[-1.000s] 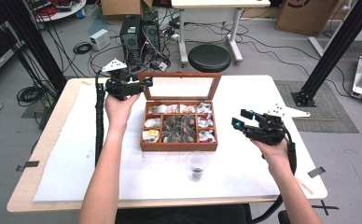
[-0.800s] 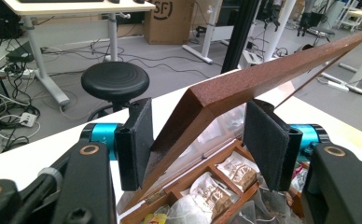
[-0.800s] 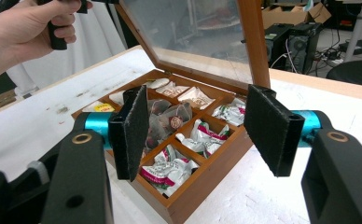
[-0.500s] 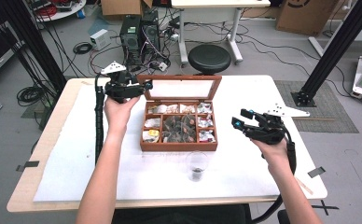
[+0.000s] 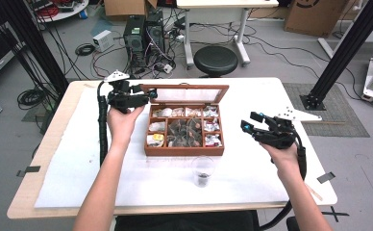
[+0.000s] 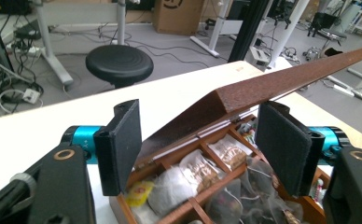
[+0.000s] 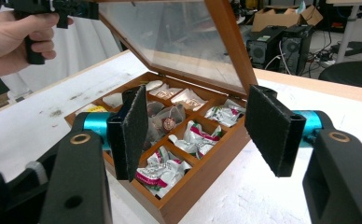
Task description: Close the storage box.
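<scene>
releasing, left gripper [image 6: 198, 144] jaws have just opened around the box lid [image 6: 272, 84].

We have bare forearms, no sleeves showing. Our left gripper [image 5: 148, 94] is black, with a grey three-cornered plate on top and a thick ribbed black cable trailing from it. Our right gripper [image 5: 246, 122] is black too, its cable looping below the wrist, with blue spots near its tips. Up close, the fingers [image 6: 281, 144] are flat black slabs faced with dark felt-like pads, carried on bright turquoise cylinders, with brass-ringed holes in the black body blocks.
</scene>
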The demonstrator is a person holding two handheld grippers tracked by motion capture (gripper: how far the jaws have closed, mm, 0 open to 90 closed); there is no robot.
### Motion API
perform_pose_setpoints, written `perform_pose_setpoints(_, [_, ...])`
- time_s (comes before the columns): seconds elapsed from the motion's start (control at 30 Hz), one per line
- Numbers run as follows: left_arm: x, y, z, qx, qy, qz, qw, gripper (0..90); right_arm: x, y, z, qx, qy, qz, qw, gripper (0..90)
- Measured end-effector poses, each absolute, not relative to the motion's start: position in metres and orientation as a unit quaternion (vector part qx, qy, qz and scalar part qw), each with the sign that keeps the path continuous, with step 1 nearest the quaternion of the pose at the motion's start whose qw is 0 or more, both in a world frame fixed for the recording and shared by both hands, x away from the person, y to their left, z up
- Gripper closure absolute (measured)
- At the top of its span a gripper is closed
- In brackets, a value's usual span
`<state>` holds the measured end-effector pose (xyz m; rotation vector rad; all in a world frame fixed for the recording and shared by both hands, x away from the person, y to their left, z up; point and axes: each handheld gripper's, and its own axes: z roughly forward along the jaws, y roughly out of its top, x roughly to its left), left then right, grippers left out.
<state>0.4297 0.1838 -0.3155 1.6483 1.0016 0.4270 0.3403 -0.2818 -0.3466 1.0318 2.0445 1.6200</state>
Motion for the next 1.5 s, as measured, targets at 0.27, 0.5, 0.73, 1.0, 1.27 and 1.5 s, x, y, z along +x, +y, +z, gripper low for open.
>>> perform_pose_setpoints(0.27, [0.412, 0.182, -0.324, 0.698, 0.436, 0.183, 0.538, 30.5, 0.34, -0.282, -0.348, 0.364, 0.718, 0.568, 0.169, 40.2])
perform_pose_setpoints(0.5, [0.396, 0.181, -0.337, 0.693, 0.443, 0.173, 0.543, 30.5, 0.34, -0.281, -0.348, 0.365, 0.718, 0.567, 0.172, 40.2])
perform_pose_setpoints(0.73, [0.384, 0.182, -0.353, 0.688, 0.446, 0.155, 0.551, 31.0, 0.339, -0.28, -0.348, 0.366, 0.718, 0.565, 0.174, 40.2])
perform_pose_setpoints(1.0, [0.371, 0.183, -0.368, 0.696, 0.442, 0.155, 0.544, 31.5, 0.339, -0.281, -0.35, 0.372, 0.714, 0.566, 0.179, 40.3])
perform_pose_setpoints(1.27, [0.361, 0.183, -0.385, 0.705, 0.439, 0.151, 0.536, 31.5, 0.339, -0.28, -0.352, 0.373, 0.713, 0.565, 0.182, 40.3])
perform_pose_setpoints(1.5, [0.355, 0.183, -0.398, 0.719, 0.436, 0.153, 0.519, 32.6, 0.339, -0.278, -0.356, 0.379, 0.713, 0.561, 0.181, 40.3])
